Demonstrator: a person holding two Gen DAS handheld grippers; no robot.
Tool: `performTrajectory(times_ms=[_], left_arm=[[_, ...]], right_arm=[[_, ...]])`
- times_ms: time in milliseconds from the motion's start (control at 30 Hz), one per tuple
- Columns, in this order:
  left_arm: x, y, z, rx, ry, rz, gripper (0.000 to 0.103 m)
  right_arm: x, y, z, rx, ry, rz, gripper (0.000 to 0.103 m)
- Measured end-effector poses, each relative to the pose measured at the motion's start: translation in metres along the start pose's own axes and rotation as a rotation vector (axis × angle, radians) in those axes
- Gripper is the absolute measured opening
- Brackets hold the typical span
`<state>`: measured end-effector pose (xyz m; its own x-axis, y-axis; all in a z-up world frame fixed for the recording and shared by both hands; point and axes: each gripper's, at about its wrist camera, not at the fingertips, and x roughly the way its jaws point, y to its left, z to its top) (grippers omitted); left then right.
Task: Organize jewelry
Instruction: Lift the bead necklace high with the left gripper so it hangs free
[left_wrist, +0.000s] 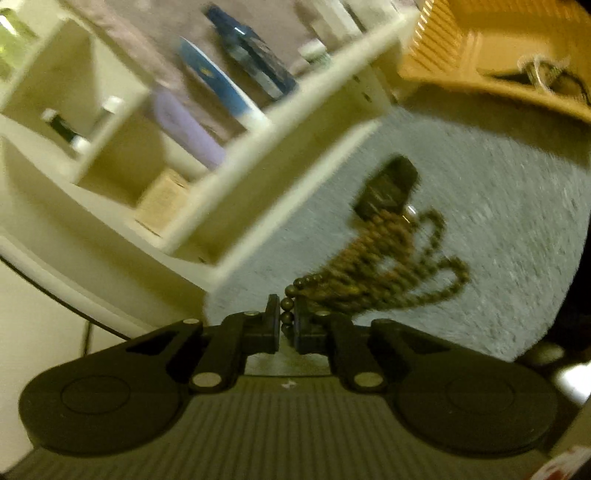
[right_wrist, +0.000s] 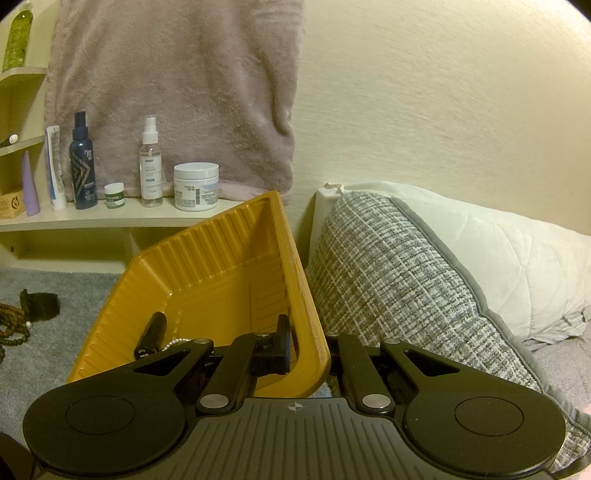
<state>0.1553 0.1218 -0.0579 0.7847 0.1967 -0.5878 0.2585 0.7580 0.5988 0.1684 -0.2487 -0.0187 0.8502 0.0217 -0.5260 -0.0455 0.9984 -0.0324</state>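
left tongs (left_wrist: 287, 325) clamped on bead necklace (left_wrist: 373, 269), lifting off carpet (left_wrist: 480, 221); right tongs (right_wrist: 308, 354) clamped on yellow tray (right_wrist: 221, 266) rim, tilted to receive.

The left wrist view looks down along its claw (left_wrist: 287, 320), rolled and blurred, close over grey carpet (left_wrist: 480, 229) toward the cream shelf (left_wrist: 280, 155). The right wrist view sits level and steady, close behind its claw (right_wrist: 306, 345), facing the wall (right_wrist: 443, 92). Both share the shelf, the carpet, the yellow tray (right_wrist: 229, 258) and the brown beads (left_wrist: 373, 266).
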Motion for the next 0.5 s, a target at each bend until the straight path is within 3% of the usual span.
performTrajectory(times_ms=[300, 500], left_arm=[[-0.051, 0.056, 0.030, -0.050, -0.148, 0.108, 0.006], [-0.083, 0.077, 0.052, -0.066, -0.234, 0.140, 0.006]], right_arm=[[-0.001, 0.000, 0.001, -0.002, -0.003, 0.003, 0.006], [-0.001, 0.002, 0.002, -0.003, -0.006, 0.006, 0.006]])
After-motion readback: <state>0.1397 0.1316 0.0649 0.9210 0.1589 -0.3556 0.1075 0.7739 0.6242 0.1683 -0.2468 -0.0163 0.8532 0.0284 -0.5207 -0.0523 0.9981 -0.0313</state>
